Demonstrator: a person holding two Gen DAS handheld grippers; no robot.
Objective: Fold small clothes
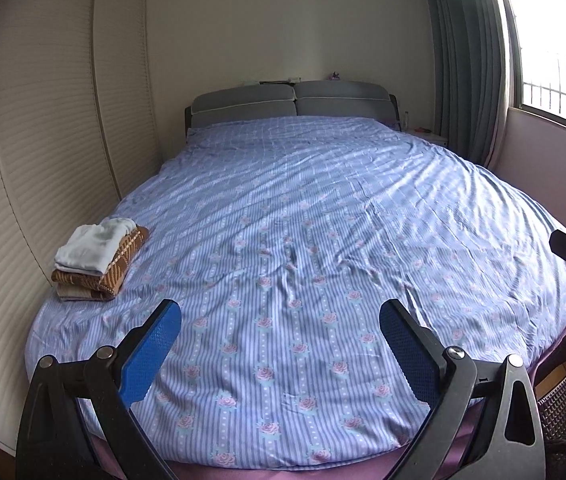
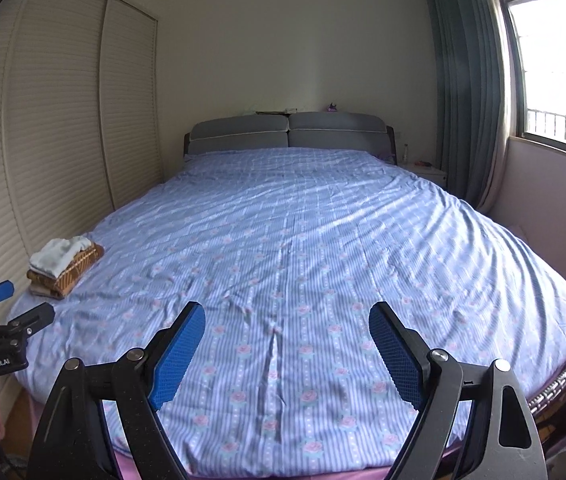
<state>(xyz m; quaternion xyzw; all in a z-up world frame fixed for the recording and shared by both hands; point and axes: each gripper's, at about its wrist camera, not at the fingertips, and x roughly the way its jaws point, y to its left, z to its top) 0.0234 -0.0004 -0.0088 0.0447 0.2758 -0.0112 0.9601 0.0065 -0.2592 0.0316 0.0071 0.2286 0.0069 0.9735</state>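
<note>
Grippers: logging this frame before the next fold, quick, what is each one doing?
Left gripper: open, holding nothing, above the bedspread.
Right gripper: open, holding nothing.

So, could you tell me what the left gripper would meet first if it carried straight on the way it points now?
Most likely the blue striped bedspread: the open left gripper aims at its bare middle. The stack of folded clothes lies well off to the left. Depth is hard to judge here.
</note>
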